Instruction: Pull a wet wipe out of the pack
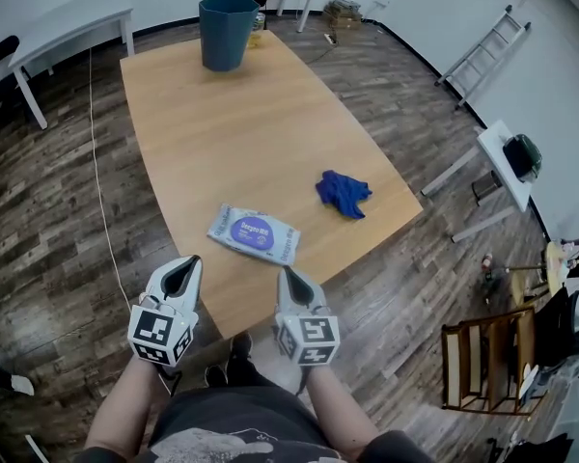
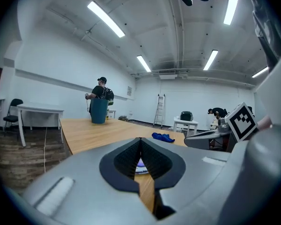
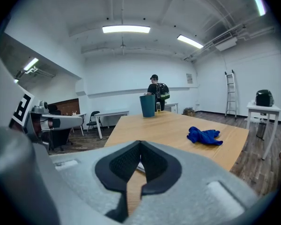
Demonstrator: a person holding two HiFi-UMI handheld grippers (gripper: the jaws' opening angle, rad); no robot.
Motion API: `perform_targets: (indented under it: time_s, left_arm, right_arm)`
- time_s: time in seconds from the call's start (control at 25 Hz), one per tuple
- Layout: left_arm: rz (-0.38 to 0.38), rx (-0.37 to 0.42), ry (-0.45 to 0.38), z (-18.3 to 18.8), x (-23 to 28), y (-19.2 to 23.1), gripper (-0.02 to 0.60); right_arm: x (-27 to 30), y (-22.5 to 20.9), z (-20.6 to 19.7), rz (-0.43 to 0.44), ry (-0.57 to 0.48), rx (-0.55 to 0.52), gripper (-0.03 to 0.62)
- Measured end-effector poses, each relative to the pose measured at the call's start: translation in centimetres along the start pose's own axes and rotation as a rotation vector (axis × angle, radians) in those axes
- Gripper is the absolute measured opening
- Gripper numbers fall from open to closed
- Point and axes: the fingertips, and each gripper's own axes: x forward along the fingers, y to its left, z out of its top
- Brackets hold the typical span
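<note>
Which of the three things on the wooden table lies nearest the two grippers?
The wet wipe pack, lying flat just ahead of them; the blue cloth lies further right, the teal bin stands at the far end.

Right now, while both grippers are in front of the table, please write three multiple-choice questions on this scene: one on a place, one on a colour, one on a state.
1. Where does the wipes pack lie on the table?
A. at the far end
B. hanging over the right edge
C. near the near edge, just ahead of the grippers

2. What colour is the crumpled cloth?
A. red
B. blue
C. white

3. How do the jaws of the left gripper and the right gripper stand?
A. both shut, empty
B. both wide open
C. left shut on the pack

Answers:
1 C: the head view shows the pack just beyond the gripper tips.
2 B: the cloth is deep blue in every view.
3 A: in each gripper view the pads meet with nothing between them.
</note>
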Motion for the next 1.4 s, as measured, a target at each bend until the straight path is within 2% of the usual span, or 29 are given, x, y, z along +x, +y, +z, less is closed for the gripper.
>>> perform_targets:
  time_s: [0.32,0.6,0.76,1.08,1.2,1.4]
  left_arm:
    - [0.022,0.015,0.062,-0.8,5.1,1.1,0.018]
    - [0.03,0.09,0.168,-3.3,8.3,2.2,0.018]
    - [-0.016,0.095,0.251,-5.2,10.0,2.2,0.018]
    - [-0.11,0.087,0.382,-8.8,12.2,2.6,0.018]
    - [-0.153,0.069,0.446,-10.3,12.9,2.8,0.018]
    - [-0.209,0.089,0.499,-11.5,14.0,2.4,0.018]
  right_arm:
    - [4.6,-3.3,0.6,0.04,0.01,0.015,-0.009]
    - [7.3,-3.4,0.2,0.09,0.067,-0.022,-0.009]
    - [7.9,-3.4,-0.8,0.097,0.125,-0.054,-0.009]
    - [8.6,-4.4,-2.0,0.024,0.193,-0.035,-0.009]
    - [9.3,-3.9,-2.9,0.032,0.247,-0.047,0.012]
    - [10.2,-3.2,-3.1,0.043,0.275,-0.071,0.018]
